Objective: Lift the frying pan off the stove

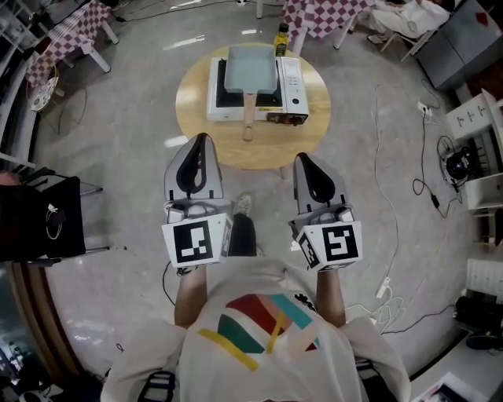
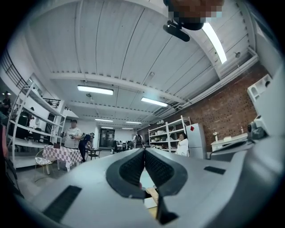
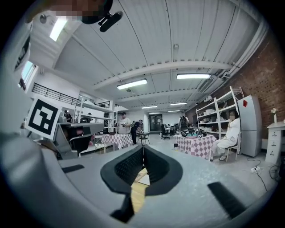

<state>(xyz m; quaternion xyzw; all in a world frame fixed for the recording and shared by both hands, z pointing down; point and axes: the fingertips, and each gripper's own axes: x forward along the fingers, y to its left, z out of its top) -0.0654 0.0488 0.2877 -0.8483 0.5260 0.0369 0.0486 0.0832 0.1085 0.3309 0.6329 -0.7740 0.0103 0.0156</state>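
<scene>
A rectangular grey-blue frying pan [image 1: 251,69] with a wooden handle [image 1: 249,118] sits on a white portable stove [image 1: 292,86], which stands on a round wooden table [image 1: 196,102]. The handle points toward me. My left gripper [image 1: 201,141] and right gripper [image 1: 303,159] are held side by side near my chest, short of the table's near edge and apart from the pan. Both are shut with nothing between the jaws. In the left gripper view the left gripper [image 2: 144,150] has its pads pressed together. In the right gripper view the right gripper [image 3: 143,147] is also closed, with a sliver of table [image 3: 139,189] below.
A yellow bottle [image 1: 281,39] stands behind the stove. Checkered tables [image 1: 326,16] stand at the back, a black chair [image 1: 39,216] at left, shelving [image 1: 479,149] at right. Cables [image 1: 428,188] trail over the grey floor. Several people are far off in the room.
</scene>
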